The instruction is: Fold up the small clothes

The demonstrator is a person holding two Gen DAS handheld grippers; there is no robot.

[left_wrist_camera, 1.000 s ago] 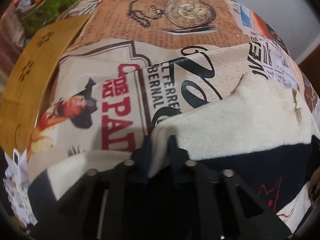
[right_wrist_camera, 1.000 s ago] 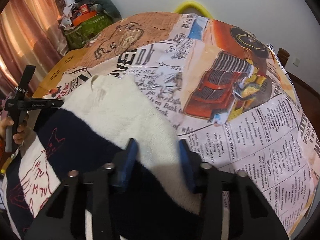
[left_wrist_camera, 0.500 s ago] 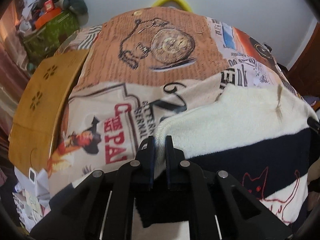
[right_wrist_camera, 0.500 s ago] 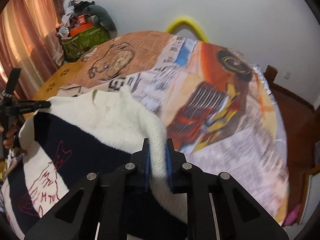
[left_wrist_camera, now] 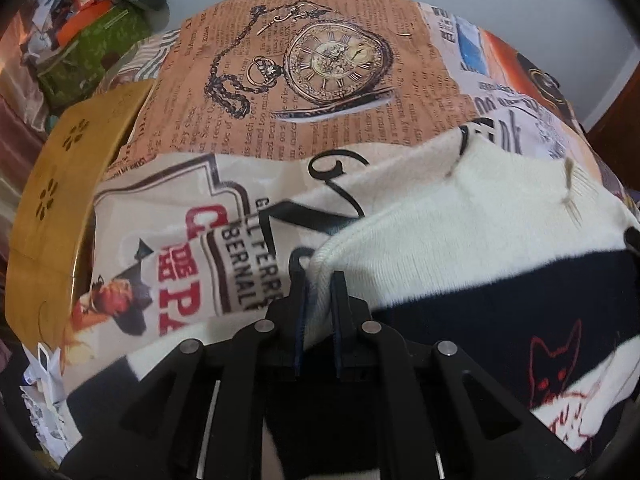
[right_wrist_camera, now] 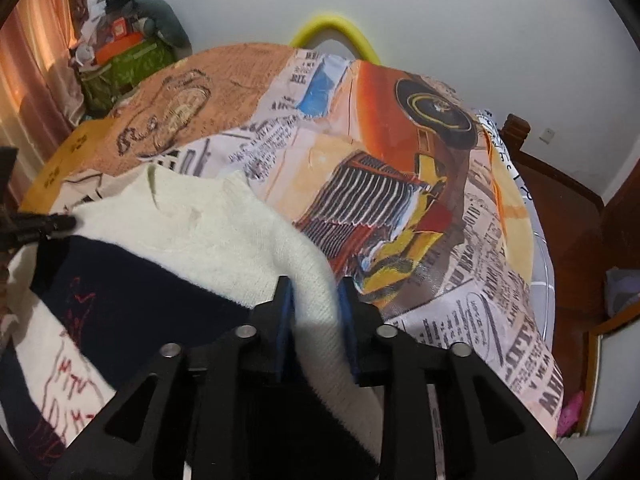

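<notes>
**Left wrist and right wrist: both grippers clamped on one small sweater**

Left wrist view has the left gripper [left_wrist_camera: 318, 280] pinched tight on a cream rolled edge of the sweater [left_wrist_camera: 460, 216], the fabric squeezed between its two fingers. From that grip the sweater spreads off to the right: a cream band first, then a dark navy band, then a cream panel with a red outlined cat (only partly in frame). A short loose thread or tag sticks up near the sweater's top edge.

Right wrist view shows the right gripper [right_wrist_camera: 316, 292] likewise closed on a thick cream fold of the sweater [right_wrist_camera: 208, 232], which fills the gap between the fingers. The garment runs leftward from there, cream above, navy below, with red stitched marks on the lowest cream part. At the sweater's far left edge the tip of the left gripper [right_wrist_camera: 60, 222] touches the cream knit.

Under the sweater lies a printed tablecloth [left_wrist_camera: 320, 120]: a pocket-watch print beyond the sweater, a vintage car print [right_wrist_camera: 400, 192] to its right. A yellow-brown wooden edge [left_wrist_camera: 52, 184] shows left of the cloth, and a green bag [right_wrist_camera: 124, 68] sits beyond it by the wall.
</notes>
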